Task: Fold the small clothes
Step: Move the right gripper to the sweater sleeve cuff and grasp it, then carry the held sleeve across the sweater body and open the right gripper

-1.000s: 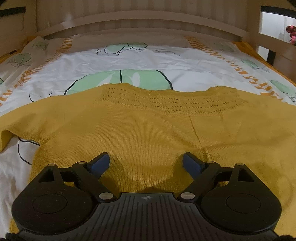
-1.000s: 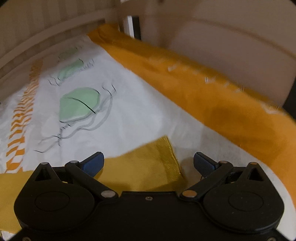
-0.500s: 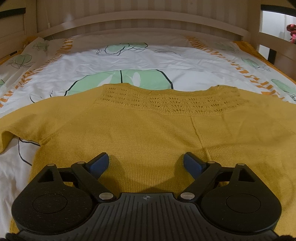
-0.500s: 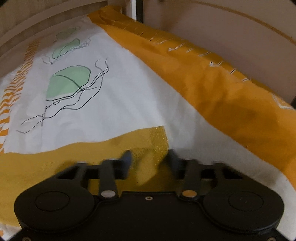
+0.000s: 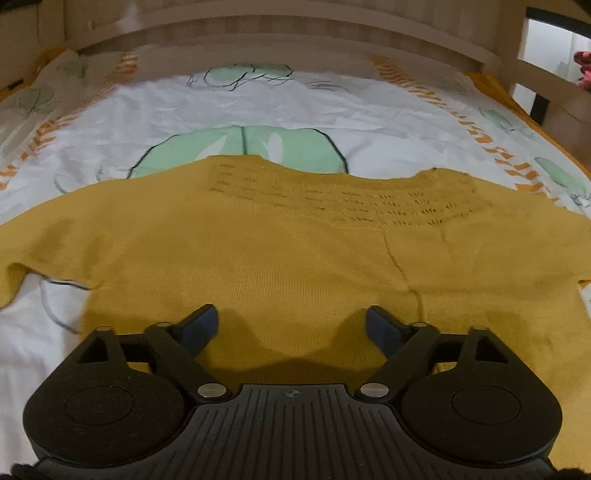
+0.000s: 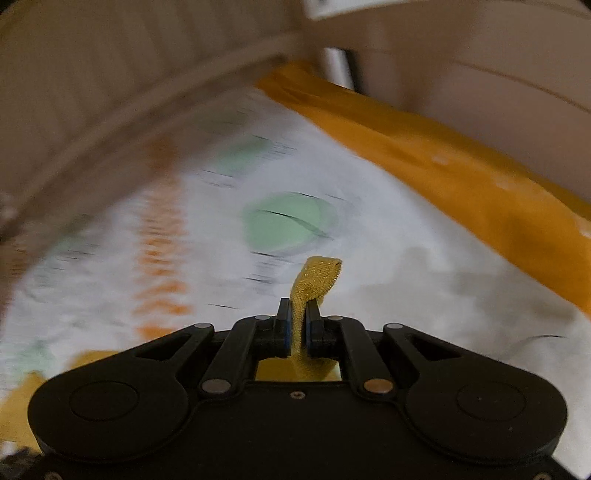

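A yellow knit top (image 5: 280, 254) lies spread flat on the bed's printed sheet (image 5: 258, 103), neckline toward the wooden headboard (image 5: 295, 33). No containers are present.

Left gripper (image 5: 291, 326): jaws spread wide and closing slightly, over the top's lower body; nothing is pinched between them.

Right gripper (image 6: 298, 326): jaws pressed together, pinching a narrow strip of the top's yellow fabric (image 6: 314, 284), whose end sticks up and curls over beyond the fingertips.

The top's left sleeve end and right side are cut off at the frame edges. The right wrist view is heavily motion-blurred; sheet pattern and the orange border (image 6: 461, 177) are indistinct.
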`<state>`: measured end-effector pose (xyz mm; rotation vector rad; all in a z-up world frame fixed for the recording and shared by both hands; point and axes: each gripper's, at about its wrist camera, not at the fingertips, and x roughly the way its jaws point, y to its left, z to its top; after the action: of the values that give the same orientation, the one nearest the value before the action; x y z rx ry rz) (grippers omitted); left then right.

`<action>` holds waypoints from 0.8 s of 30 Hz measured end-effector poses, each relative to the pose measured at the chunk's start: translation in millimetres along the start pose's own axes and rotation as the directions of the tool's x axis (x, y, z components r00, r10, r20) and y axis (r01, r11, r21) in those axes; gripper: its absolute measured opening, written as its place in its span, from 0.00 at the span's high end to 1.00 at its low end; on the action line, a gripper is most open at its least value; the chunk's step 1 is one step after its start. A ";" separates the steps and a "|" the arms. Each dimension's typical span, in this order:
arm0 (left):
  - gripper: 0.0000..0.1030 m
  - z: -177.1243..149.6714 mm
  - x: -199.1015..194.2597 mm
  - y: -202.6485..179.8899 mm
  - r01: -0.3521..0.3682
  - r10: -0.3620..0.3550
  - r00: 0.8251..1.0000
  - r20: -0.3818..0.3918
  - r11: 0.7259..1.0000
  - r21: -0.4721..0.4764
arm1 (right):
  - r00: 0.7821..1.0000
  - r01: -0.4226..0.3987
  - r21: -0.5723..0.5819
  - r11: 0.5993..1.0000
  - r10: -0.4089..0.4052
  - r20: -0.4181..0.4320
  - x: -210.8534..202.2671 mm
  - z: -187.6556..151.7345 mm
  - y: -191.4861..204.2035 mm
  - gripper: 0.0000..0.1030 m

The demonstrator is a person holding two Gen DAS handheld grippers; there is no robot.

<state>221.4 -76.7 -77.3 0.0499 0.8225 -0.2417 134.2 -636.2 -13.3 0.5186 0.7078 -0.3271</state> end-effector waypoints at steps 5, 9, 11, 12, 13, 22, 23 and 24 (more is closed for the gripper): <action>0.18 0.6 -27.5 36.8 -0.010 0.010 1.000 0.003 1.000 -0.023 | 0.980 -0.199 -0.053 0.979 0.199 0.008 -23.5 10.9 100.4 0.88; 0.18 -3.8 -41.6 75.0 -0.016 0.016 1.000 -0.001 0.999 -0.037 | 0.936 -0.352 -0.105 0.930 0.353 -0.018 -28.1 2.3 188.3 0.88; 0.18 -6.1 -46.8 93.7 -0.022 0.023 1.000 0.009 0.999 -0.045 | 0.909 -0.416 -0.116 0.902 0.414 -0.041 -25.7 -10.5 224.6 0.88; 0.18 -6.7 -48.6 102.5 -0.024 0.025 1.000 0.012 0.998 -0.053 | 0.892 -0.452 -0.118 0.884 0.448 -0.056 -21.3 -17.9 244.9 0.88; 0.18 -7.0 -50.6 110.7 -0.028 0.029 0.999 0.018 0.998 -0.063 | 0.875 -0.484 -0.116 0.868 0.478 -0.073 -16.1 -26.0 264.7 0.88; 0.18 -7.2 -56.5 160.3 -0.017 0.029 0.997 0.067 0.985 -0.174 | 0.765 -0.628 -0.138 0.766 0.577 -0.286 49.0 -132.2 403.7 0.88; 0.18 -7.9 -57.8 163.7 -0.018 0.031 0.997 0.068 0.983 -0.182 | 0.761 -0.631 -0.142 0.763 0.573 -0.304 58.3 -144.6 415.5 0.88; 0.18 -8.9 -59.9 166.5 -0.018 0.031 0.997 0.071 0.982 -0.187 | 0.757 -0.633 -0.142 0.761 0.570 -0.321 67.0 -158.0 423.6 0.88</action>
<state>214.5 97.9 -47.8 -0.1238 0.7675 -0.1418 289.9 -206.6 -17.6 0.5335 0.7779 0.4530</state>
